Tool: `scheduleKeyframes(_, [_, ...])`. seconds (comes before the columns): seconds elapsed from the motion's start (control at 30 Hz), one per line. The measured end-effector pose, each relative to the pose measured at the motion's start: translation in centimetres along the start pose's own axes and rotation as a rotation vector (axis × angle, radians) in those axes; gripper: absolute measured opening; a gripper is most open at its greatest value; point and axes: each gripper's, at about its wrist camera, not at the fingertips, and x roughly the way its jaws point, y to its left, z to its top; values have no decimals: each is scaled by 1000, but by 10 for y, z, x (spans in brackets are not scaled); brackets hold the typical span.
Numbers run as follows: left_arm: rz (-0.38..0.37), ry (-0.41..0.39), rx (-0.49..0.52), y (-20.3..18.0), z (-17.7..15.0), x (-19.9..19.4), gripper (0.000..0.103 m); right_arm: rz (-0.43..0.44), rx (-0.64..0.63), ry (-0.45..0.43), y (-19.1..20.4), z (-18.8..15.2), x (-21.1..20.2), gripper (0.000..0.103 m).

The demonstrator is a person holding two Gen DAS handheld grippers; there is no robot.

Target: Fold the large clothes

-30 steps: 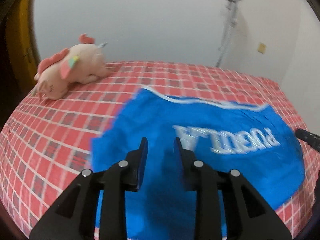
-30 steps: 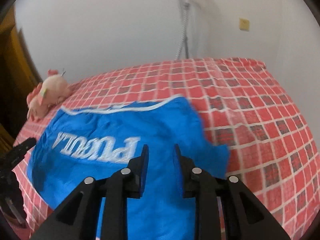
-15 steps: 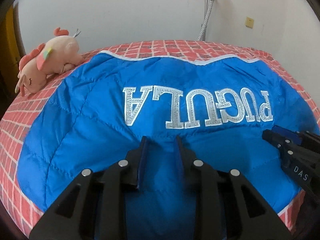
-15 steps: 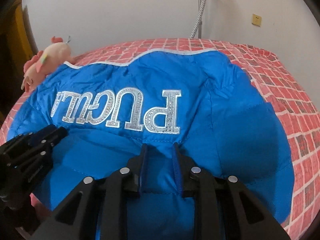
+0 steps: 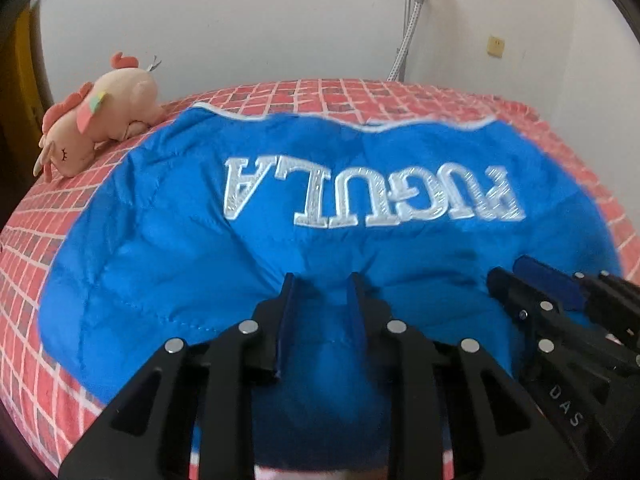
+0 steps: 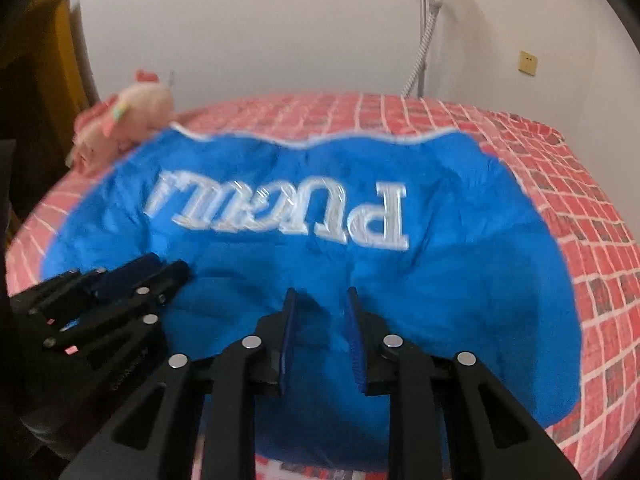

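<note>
A: Blue quilted jacket spread flat across the bed, white lettering upside down, white-trimmed hem toward the far edge.

B: Left gripper clamped on a bunched fold of the jacket at the near edge. Right gripper pinching the same edge (blue cloth filling the gap between the pads), just beside the left.

A: Pink plush toy lying at the far left corner, just touching the hem. Shower hose hanging on the wall behind.

Blue jacket's near hem behind fingers; lettering motion-blurred.
</note>
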Motion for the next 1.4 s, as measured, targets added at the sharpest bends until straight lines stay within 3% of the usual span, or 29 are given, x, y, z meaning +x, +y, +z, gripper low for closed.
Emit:
scheduleKeyframes(0.23, [-13,15,-6,5,-2,5,26,34,35,28,-7,1,6,22])
scheduleKeyframes(0.37, [-35,36,-2,14,7,-7,29,70,37,32,-19,14,-11,26])
scheduleKeyframes(0.4, [-15,28,-9,23,12,-15,32,43,40,1,-27,19,-21,28])
scheduleKeyframes(0.47, [11,-9,-43,49,25,-30,63,-38,69,-35,-49,30,-38,50])
scheduleKeyframes(0.57, [93,-28,-60,88,36,-41,79,-99,126,-28,-89,40,-50,72])
scheduleKeyframes(0.63, [153,-12,-75,120,39,-39,89,-125,163,-13,-114,42,-49,78])
scheduleKeyframes(0.7, [153,38,-103,148,38,-30,89,-112,197,48,-137,43,-39,80])
scheduleKeyframes(0.83, [43,117,-185,181,34,-6,89,-31,237,117,-158,36,-17,86])
scheduleKeyframes(1.03, [-188,176,-271,187,21,22,94,98,280,166,-168,28,7,96])
scheduleKeyframes(1.23, [-258,166,-331,180,14,38,98,234,326,202,-173,23,31,99])
scheduleKeyframes(1.3, [-239,161,-320,176,15,39,98,284,332,214,-171,20,40,98])
scheduleKeyframes(1.33, [-227,157,-319,173,15,38,91,275,314,205,-168,20,40,95])
scheduleKeyframes(1.37, [-216,146,-311,169,16,36,80,271,293,195,-164,20,38,84])
scheduleKeyframes(1.4, [-203,139,-299,169,17,33,75,278,276,184,-160,21,34,77])
